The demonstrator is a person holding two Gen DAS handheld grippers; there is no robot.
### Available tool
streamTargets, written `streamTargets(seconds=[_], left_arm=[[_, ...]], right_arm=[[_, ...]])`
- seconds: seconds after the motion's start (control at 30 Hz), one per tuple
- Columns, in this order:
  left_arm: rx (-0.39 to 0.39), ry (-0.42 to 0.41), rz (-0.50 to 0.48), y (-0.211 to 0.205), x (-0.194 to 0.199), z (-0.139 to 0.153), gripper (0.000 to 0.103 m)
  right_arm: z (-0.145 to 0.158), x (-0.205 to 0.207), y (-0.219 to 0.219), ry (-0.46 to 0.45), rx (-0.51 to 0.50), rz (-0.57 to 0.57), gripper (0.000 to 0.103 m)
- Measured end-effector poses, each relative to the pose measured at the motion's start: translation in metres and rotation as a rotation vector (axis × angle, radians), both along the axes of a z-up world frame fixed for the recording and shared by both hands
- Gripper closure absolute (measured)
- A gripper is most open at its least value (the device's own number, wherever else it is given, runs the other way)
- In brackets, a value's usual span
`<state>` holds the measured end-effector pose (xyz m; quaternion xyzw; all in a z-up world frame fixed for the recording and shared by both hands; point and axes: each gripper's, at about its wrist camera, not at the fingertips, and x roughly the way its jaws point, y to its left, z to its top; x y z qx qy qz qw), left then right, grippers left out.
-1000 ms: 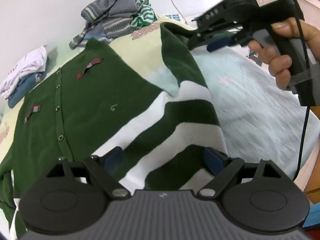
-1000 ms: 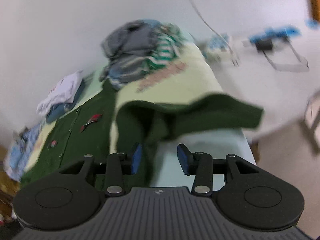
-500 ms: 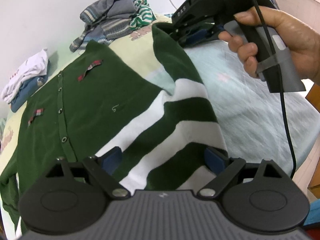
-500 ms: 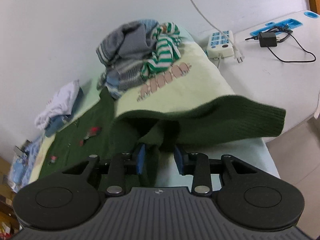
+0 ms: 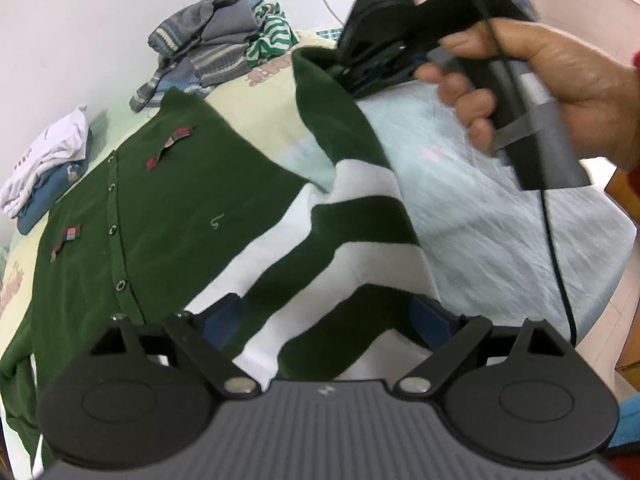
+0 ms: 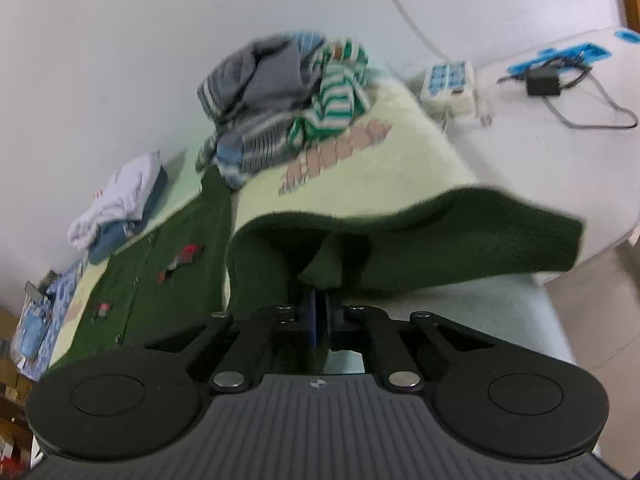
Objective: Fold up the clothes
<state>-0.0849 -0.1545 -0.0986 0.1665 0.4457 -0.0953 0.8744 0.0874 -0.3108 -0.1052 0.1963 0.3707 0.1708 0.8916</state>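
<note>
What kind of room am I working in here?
Most likely a bedroom: a bed with a printed sheet, loose piles of clothes against the wall, and a power strip on a side surface.

It looks like a bedroom in a home. A bed (image 6: 420, 168) with a pale yellow and light blue cover stands against a plain white wall (image 6: 120, 40), and worn clothes lie on it in a loose heap (image 6: 280, 96). A white power strip (image 6: 450, 82) and a charger (image 6: 542, 82) rest on a white surface just beside the bed.
</note>
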Motion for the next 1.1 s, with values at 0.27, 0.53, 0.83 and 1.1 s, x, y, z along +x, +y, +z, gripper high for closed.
streamTargets(seconds=[0.27,0.53,0.83,1.1], left_arm=[[-0.025,-0.006,-0.033,0.004,-0.004,0.007,0.01],[-0.004,-0.048,-0.013,0.016,0.006,0.018,0.007],[0.03,-0.034,0.006,0.023,0.015,0.003,0.005],[0.097,-0.027,-0.045,0.016,0.003,-0.004,0.008]], right_arm=[[0.039,-0.048,-0.061,-0.068,0.041,-0.093,0.098],[0.09,-0.097,-0.129,-0.038,0.016,-0.182,0.099],[0.075,-0.125,-0.138,0.062,-0.031,-0.194,0.099],[0.047,-0.104,-0.131,0.029,0.032,-0.285,0.099]])
